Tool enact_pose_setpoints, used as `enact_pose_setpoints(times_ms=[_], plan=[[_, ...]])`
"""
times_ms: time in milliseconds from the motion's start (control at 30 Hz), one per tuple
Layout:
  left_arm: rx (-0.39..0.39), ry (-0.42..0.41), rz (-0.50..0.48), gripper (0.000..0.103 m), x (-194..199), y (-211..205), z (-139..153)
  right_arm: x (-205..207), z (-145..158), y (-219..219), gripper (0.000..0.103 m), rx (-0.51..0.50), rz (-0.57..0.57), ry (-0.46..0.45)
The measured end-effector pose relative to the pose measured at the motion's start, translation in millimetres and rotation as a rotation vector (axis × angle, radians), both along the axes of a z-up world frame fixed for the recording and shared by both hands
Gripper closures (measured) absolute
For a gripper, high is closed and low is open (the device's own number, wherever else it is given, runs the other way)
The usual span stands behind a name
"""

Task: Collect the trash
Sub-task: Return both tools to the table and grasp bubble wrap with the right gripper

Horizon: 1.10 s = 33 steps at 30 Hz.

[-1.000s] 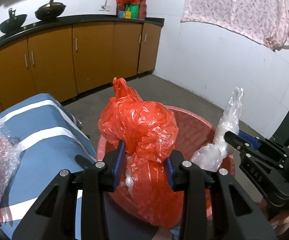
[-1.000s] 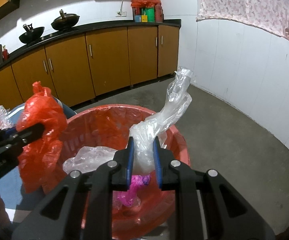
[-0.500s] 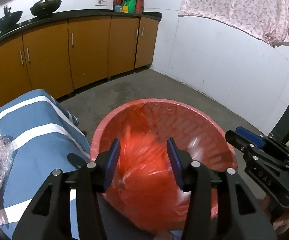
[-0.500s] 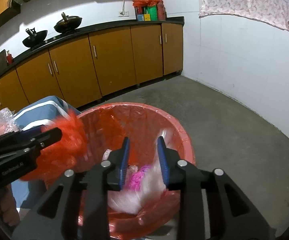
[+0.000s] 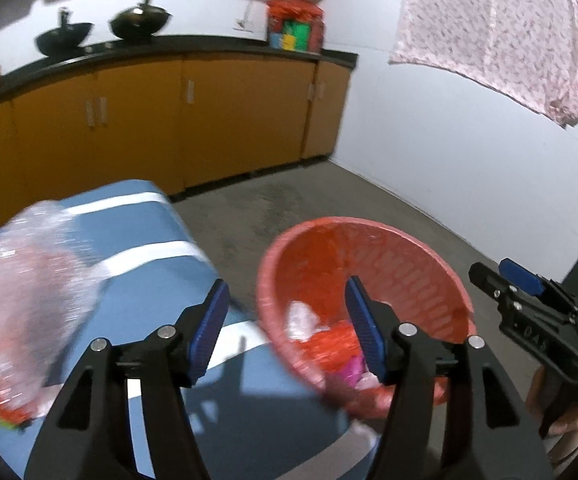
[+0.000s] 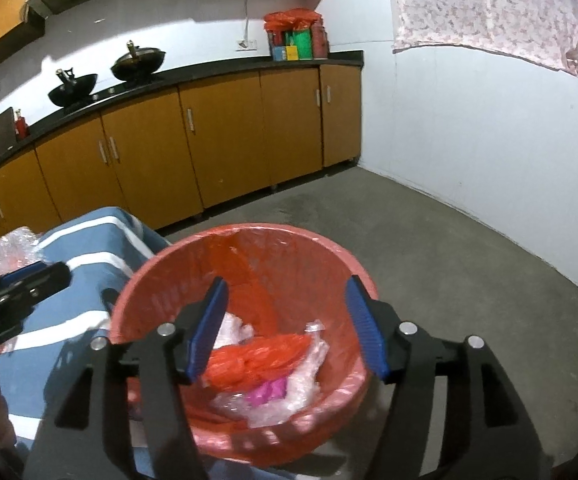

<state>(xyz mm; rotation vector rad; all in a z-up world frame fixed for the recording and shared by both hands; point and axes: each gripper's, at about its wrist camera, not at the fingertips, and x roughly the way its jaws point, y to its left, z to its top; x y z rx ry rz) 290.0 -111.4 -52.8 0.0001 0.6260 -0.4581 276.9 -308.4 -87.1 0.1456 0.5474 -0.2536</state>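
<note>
- The left claw (image 5: 287, 320) hung above the near rim of the round red plastic basket (image 6: 161, 264); its jaws were opening, nothing between the blue pads (image 5: 209, 324).
- The right claw (image 6: 285, 322) hovered over the same basket, its jaws opening too, holding nothing.
- Inside the basket lay a crumpled red plastic bag (image 6: 257, 354), clear plastic wrap (image 6: 309, 364) and a small pink scrap (image 6: 267, 392), all heaped at the bottom.
- The basket stood just beside a blue cloth-covered desk with white stripes (image 5: 157, 264).
- On that desk, left of the left claw, sat a blurred bundle of clear bubble wrap (image 5: 29, 292).
- Orange cupboards (image 6: 225, 136) lined the far wall.
</note>
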Motion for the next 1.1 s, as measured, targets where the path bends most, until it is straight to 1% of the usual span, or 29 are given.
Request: enact_pose_setpoints(times_ms=[67,167,300,333,400,467,533,567,633,700,767,833,900,1000,1100], plan=[[0.003,-0.022,0.039,0.037,-10,21,3,2,4,15,0.042,0.002,0.034,-0.004],[0.018,-0.068,0.124,0.034,-29,59,7,6,8,40,0.042,0.005,0.095,-0.008],[0.046,-0.113,0.275,0.030,-52,112,8,11,14,87,0.042,0.002,0.195,-0.014],[0.057,-0.121,0.329,0.029,-59,130,6,13,16,98,0.042,0.002,0.217,-0.014],[0.076,-0.122,0.423,0.024,-67,159,2,15,19,125,0.042,0.004,0.261,-0.018],[0.092,-0.109,0.515,0.022,-75,188,-3,19,21,152,0.042,0.001,0.294,-0.015],[0.112,-0.094,0.597,0.019,-81,212,-8,24,23,176,0.035,0.010,0.340,-0.011],[0.121,-0.083,0.648,0.017,-85,229,-12,26,25,193,0.034,0.017,0.374,-0.008],[0.127,-0.066,0.716,0.015,-92,251,-16,31,30,219,0.034,0.021,0.419,-0.006],[0.137,-0.062,0.765,0.012,-99,269,-18,34,33,240,0.034,0.034,0.453,-0.007],[0.152,-0.061,0.799,0.011,-103,281,-19,39,38,260,0.028,0.043,0.468,-0.008],[0.163,-0.065,0.823,0.011,-106,294,-20,46,41,278,0.028,0.063,0.499,-0.004],[0.164,-0.068,0.847,0.008,-112,305,-21,54,43,298,0.028,0.053,0.511,0.004],[0.148,-0.061,0.876,0.008,-115,325,-24,67,38,323,0.028,0.020,0.511,0.028],[0.118,-0.036,0.902,0.008,-117,340,-26,77,31,339,0.028,-0.019,0.478,0.044]])
